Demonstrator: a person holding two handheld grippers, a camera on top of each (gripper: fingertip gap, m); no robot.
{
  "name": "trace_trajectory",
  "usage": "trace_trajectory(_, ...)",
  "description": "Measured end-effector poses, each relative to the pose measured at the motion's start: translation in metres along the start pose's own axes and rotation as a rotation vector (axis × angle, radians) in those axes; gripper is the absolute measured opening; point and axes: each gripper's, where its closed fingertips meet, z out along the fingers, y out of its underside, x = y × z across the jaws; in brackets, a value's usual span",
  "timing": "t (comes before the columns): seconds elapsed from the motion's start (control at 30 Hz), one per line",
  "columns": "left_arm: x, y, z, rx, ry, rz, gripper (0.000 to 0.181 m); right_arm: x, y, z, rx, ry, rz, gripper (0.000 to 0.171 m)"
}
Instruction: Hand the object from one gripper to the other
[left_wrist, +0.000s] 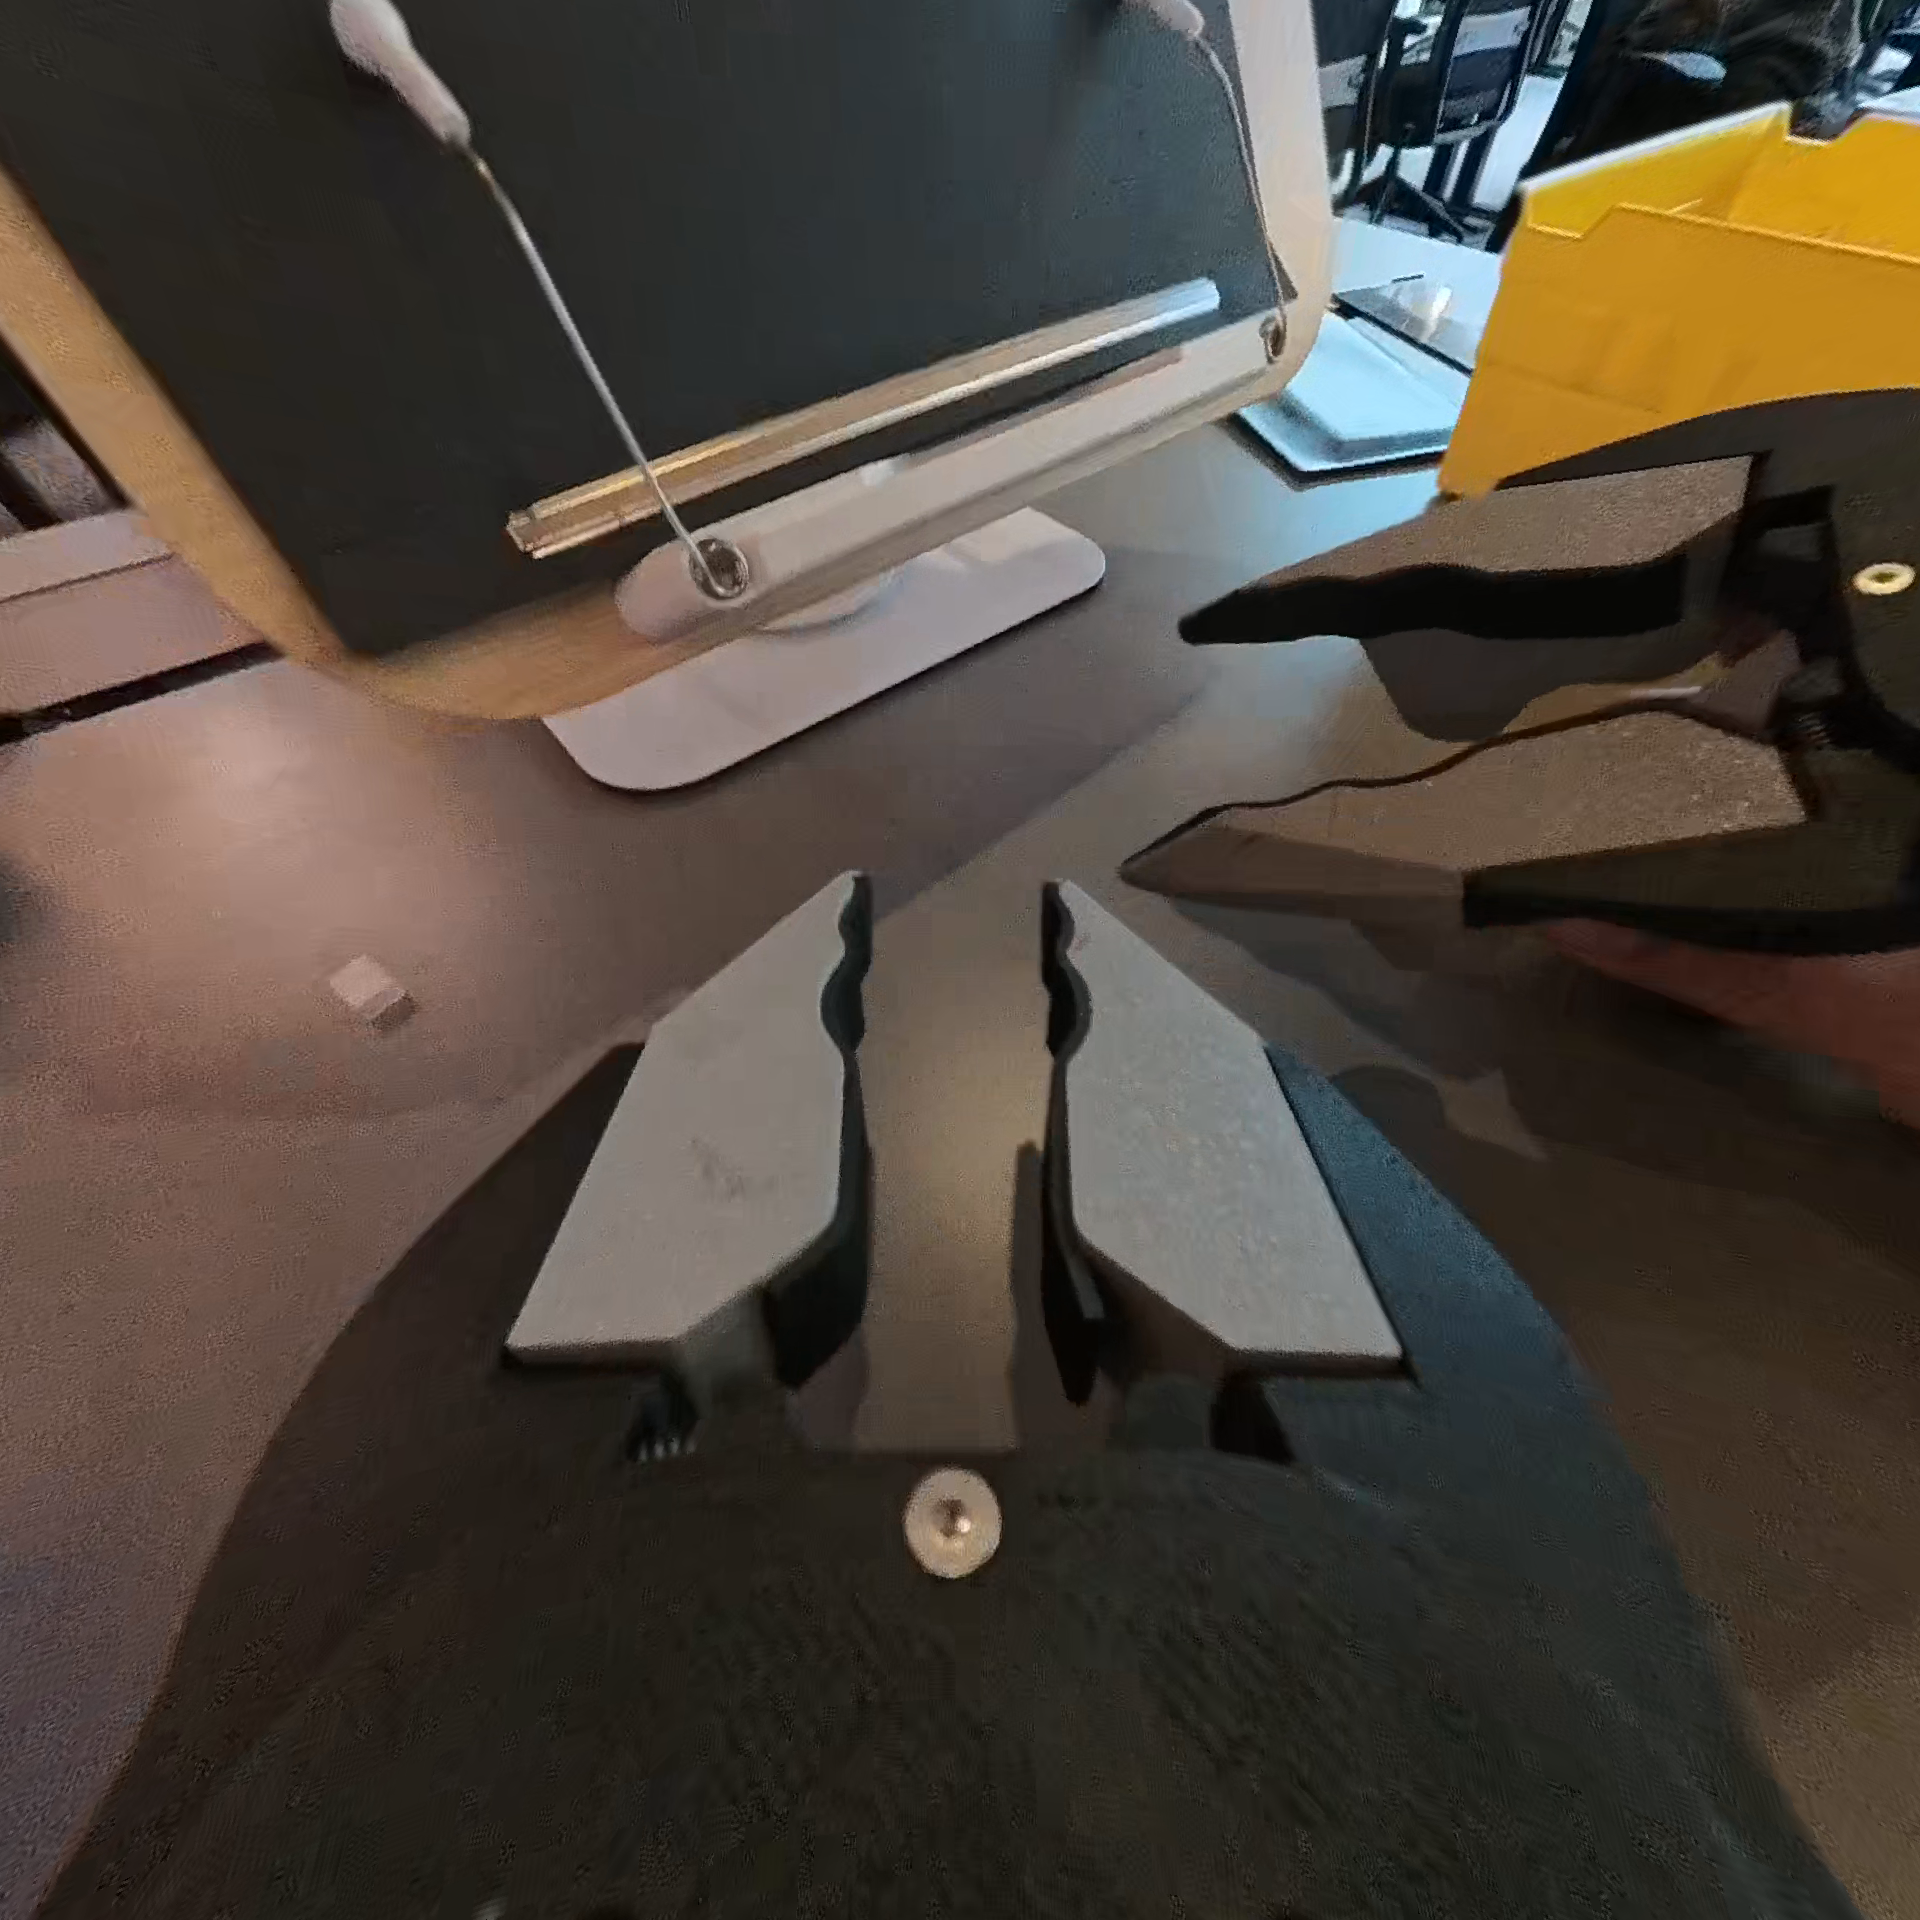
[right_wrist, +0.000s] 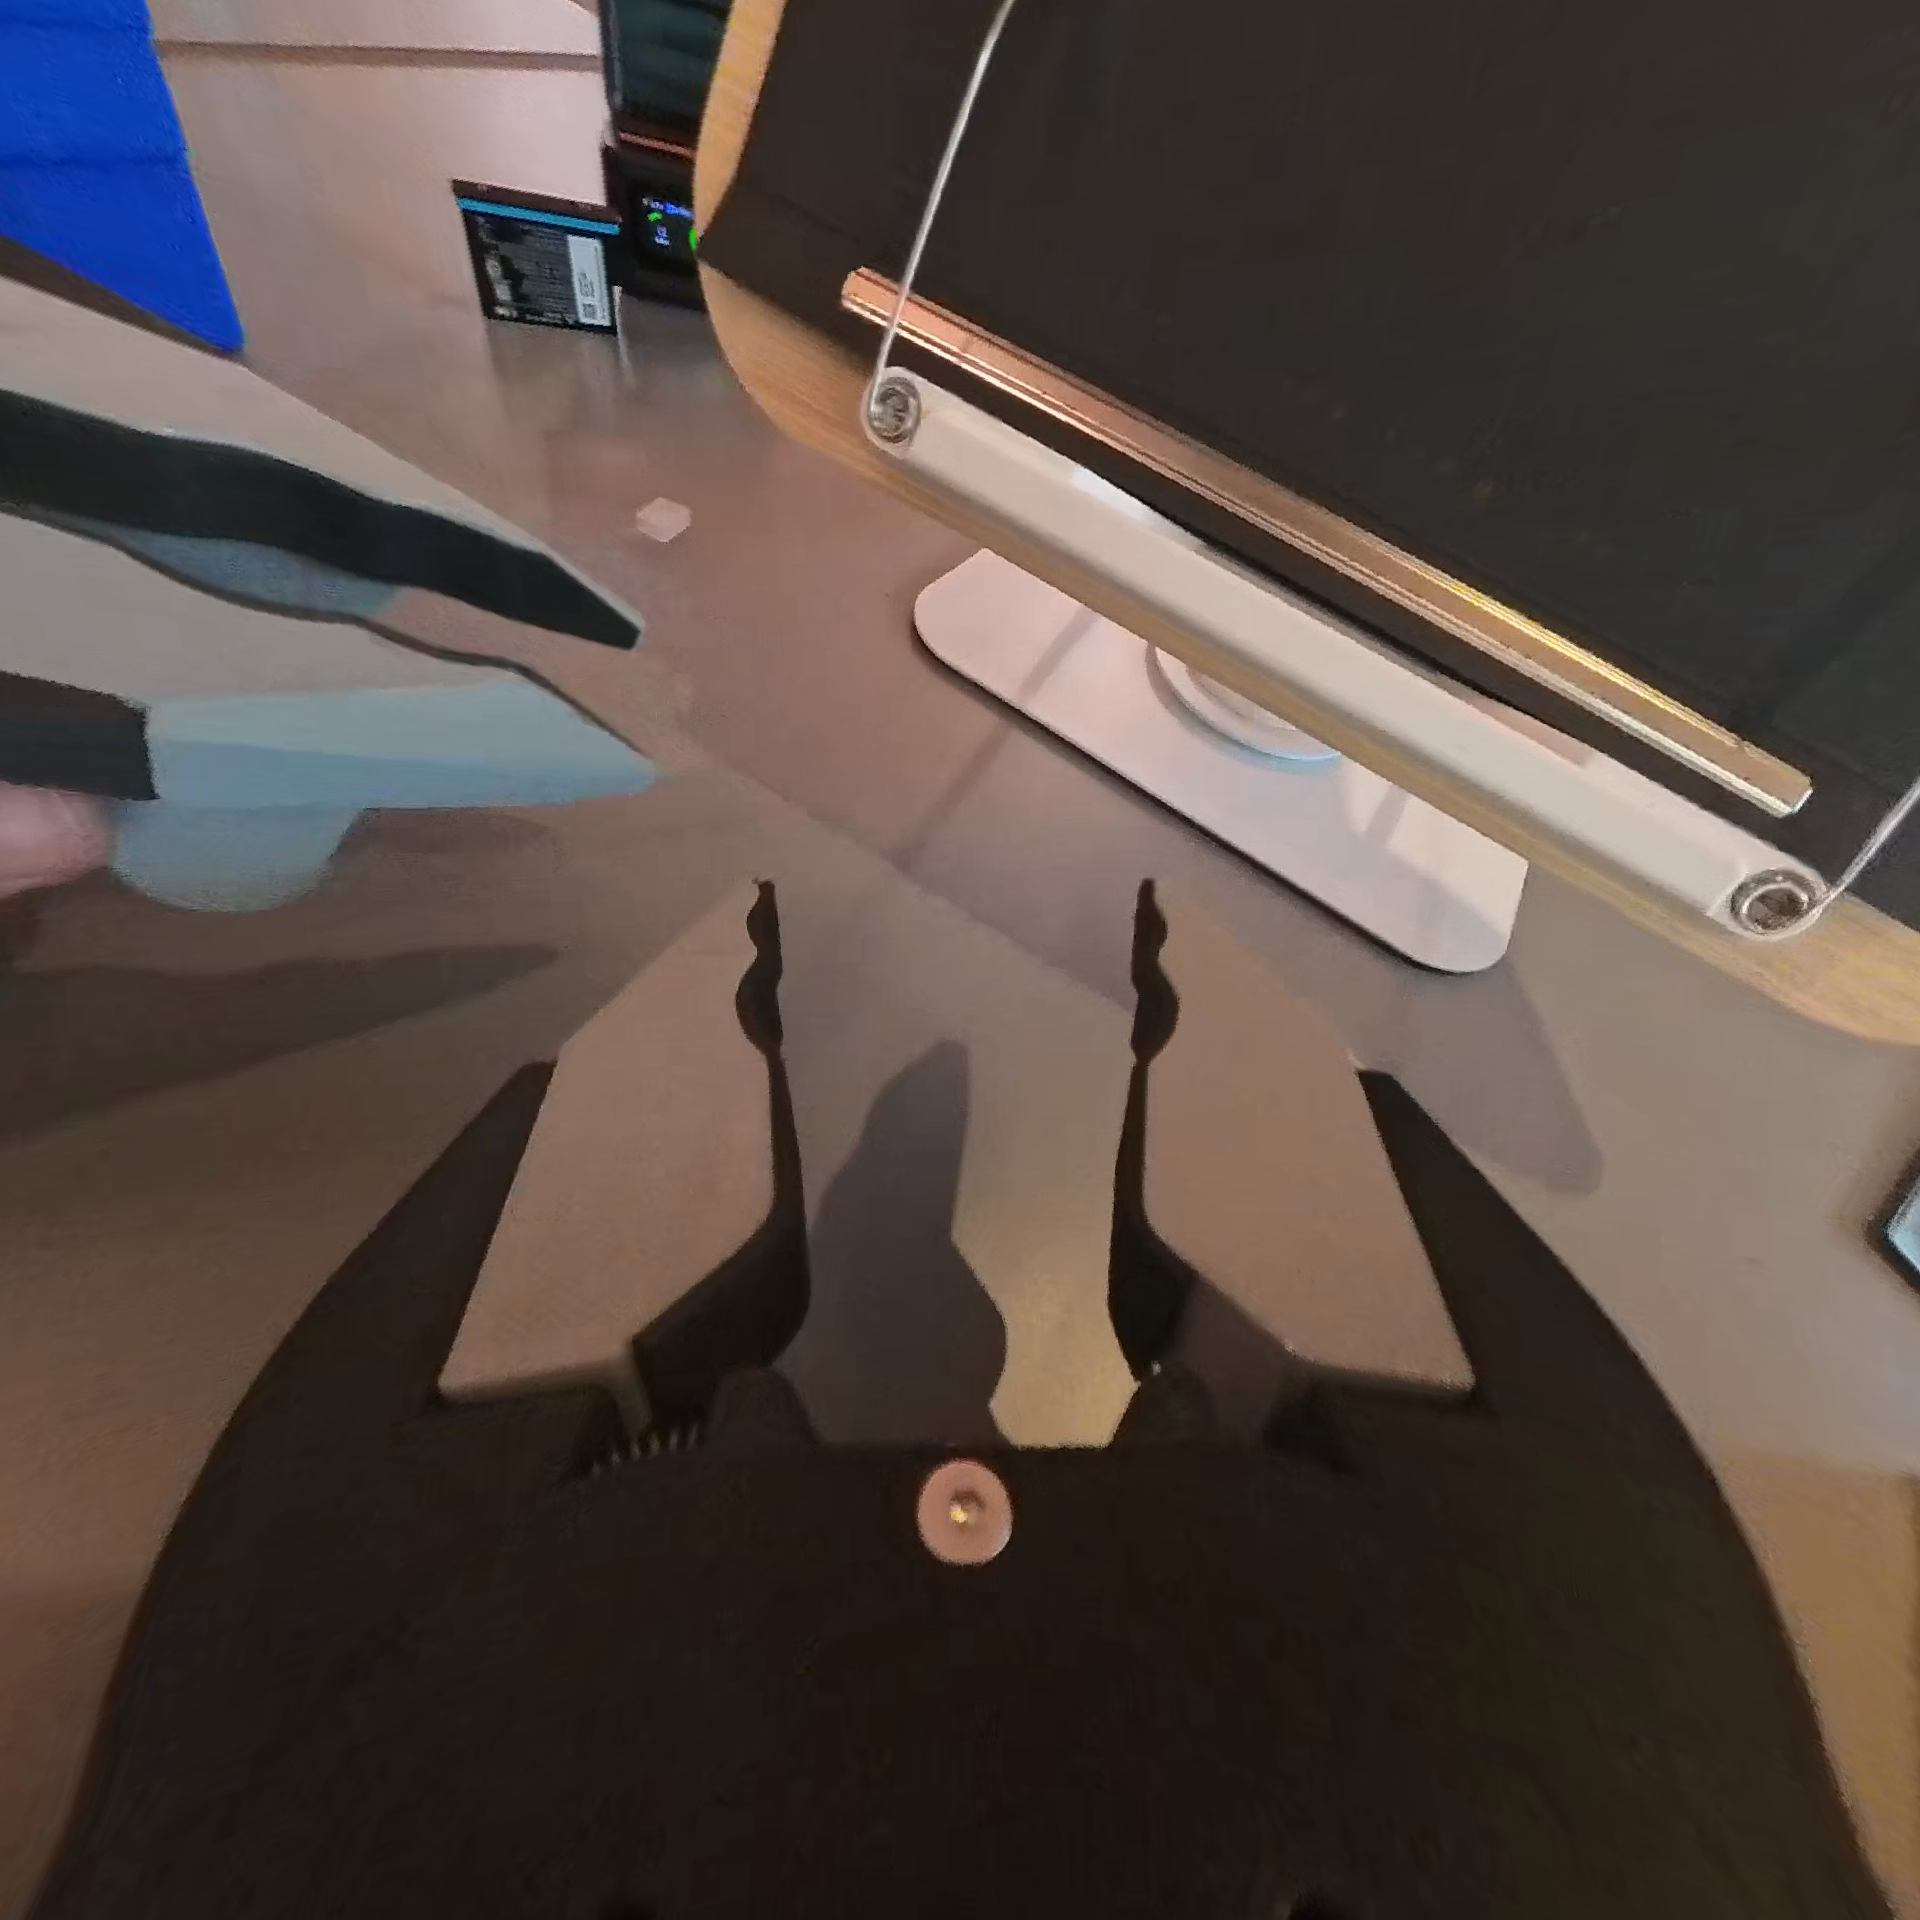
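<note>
small block (left_wrist: 371, 1006) lies on the table (left_wrist: 260, 1195), left of the stand (left_wrist: 831, 665).

Left tool (left_wrist: 956, 914) agape, empty; right tool (right_wrist: 954, 914) likewise.

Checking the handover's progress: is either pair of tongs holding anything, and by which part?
Nothing is held. The left tongs and right tongs are both open and empty above the table.

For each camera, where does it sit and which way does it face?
Left wrist view: sits on the left gripper, open, facing the board stand; right gripper at right.
Right wrist view: sits on the right gripper, open, facing the same stand; left gripper at left.
Shared: stand, small block, table.
</note>
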Motion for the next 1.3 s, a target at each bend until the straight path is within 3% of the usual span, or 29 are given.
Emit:
trace_trajectory(0.2,0.028,0.013,-0.060,-0.064,0.059,-0.036,0.031,-0.021,0.000,-0.020,0.026,-0.026,-0.001,0.062)
trace_trajectory(0.3,0.028,-0.045,-0.122,-0.021,0.105,0.034,0.031,-0.022,0.000,-0.021,0.031,-0.048,0.019,0.060)
trace_trajectory(0.37,-0.013,-0.095,-0.168,0.059,-0.038,0.124,0.020,-0.022,0.000,-0.020,0.027,-0.082,0.057,0.060)
trace_trajectory(0.43,-0.064,-0.113,-0.197,-0.006,-0.137,0.128,0.016,-0.023,-0.001,-0.018,0.027,-0.122,0.097,0.058)
trace_trajectory(0.57,-0.127,-0.072,-0.204,-0.288,-0.075,-0.041,0.036,-0.024,-0.001,-0.017,0.025,-0.177,0.148,0.057)
trace_trajectory(0.73,-0.160,0.001,-0.187,-0.514,-0.038,-0.161,0.035,-0.027,-0.001,-0.018,0.029,-0.182,0.131,0.056)
trace_trajectory(0.87,-0.154,0.027,-0.174,-0.551,0.069,-0.270,0.037,-0.030,-0.001,-0.019,0.028,-0.188,0.125,0.056)
trace_trajectory(0.93,-0.160,0.026,-0.173,-0.534,0.050,-0.254,0.018,-0.029,-0.001,-0.019,0.030,-0.188,0.129,0.055)
trace_trajectory(0.97,-0.159,0.017,-0.175,-0.501,0.072,-0.265,0.004,-0.029,-0.001,-0.019,0.031,-0.188,0.131,0.055)
trace_trajectory(1.1,-0.196,-0.038,-0.202,-0.362,-0.106,-0.164,0.004,-0.030,-0.002,-0.020,0.033,-0.191,0.131,0.053)
trace_trajectory(1.2,-0.209,-0.114,-0.234,-0.121,-0.240,-0.036,0.004,-0.030,-0.001,-0.019,0.029,-0.190,0.128,0.053)
trace_trajectory(1.3,-0.180,-0.186,-0.262,0.111,-0.248,0.057,0.003,-0.032,-0.003,-0.018,0.033,-0.197,0.132,0.053)
